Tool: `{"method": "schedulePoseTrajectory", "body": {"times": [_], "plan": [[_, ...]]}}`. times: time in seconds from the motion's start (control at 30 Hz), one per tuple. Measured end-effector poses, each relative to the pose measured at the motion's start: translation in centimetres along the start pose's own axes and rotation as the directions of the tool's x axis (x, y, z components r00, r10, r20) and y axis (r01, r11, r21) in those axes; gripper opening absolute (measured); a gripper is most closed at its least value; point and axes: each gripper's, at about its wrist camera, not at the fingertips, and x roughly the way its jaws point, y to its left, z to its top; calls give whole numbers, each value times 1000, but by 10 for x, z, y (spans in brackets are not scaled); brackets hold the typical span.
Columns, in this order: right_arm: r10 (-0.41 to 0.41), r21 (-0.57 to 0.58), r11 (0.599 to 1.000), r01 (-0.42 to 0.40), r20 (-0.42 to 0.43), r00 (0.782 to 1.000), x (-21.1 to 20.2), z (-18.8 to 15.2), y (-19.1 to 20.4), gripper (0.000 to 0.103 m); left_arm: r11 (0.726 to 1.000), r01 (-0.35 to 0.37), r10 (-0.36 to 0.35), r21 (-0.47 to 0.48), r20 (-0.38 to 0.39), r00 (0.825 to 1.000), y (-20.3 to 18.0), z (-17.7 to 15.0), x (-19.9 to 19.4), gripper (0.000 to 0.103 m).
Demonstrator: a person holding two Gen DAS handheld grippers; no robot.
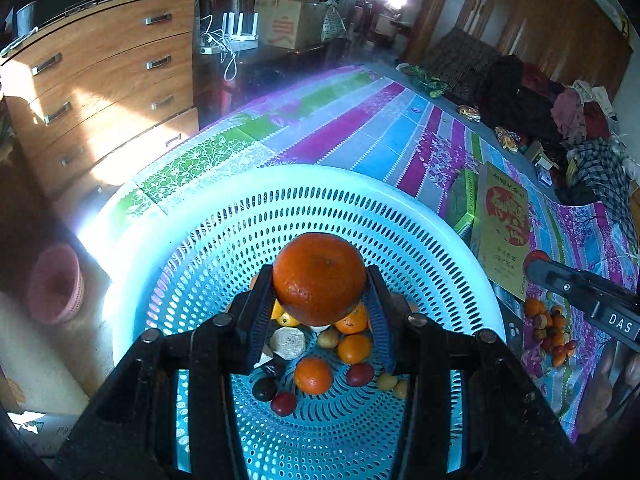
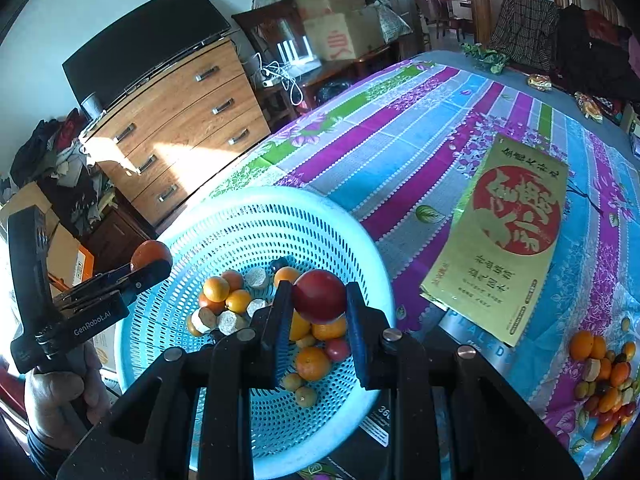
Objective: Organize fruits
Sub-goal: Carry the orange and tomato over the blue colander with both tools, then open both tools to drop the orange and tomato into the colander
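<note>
Right wrist: right gripper [image 2: 320, 312] clamps plum [image 2: 319, 297]; "GenRobot.AI" left gripper [image 1: 320, 300] clamps orange [image 1: 319, 278]

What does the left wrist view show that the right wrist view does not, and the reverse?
Only the left wrist view shows the pink basket on the floor and the left gripper head-on, shut on an orange.

Only the right wrist view shows the black screen on the dresser, the hand holding the left gripper, and the right gripper head-on, shut on a red fruit.

Both show the blue basket of fruit, the striped cloth, the yellow packet and the loose fruit pile.
</note>
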Motion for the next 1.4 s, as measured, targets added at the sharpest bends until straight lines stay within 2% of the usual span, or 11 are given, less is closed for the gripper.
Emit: {"method": "schedulePoseTrajectory", "body": {"times": [0.27, 0.5, 1.4], "plan": [[-6, -6, 1000, 6, -44, 999, 19, 0, 9, 29, 1000, 10, -10, -7, -39, 999, 14, 0, 11, 45], [-7, -2, 1000, 7, -49, 999, 22, 1, 10, 29, 1000, 16, -17, -21, -64, 998, 19, -2, 17, 45], [4, -8, 1000, -4, -61, 998, 27, -1, 14, 30, 1000, 5, -8, -29, -78, 997, 23, -1, 18, 45]]}}
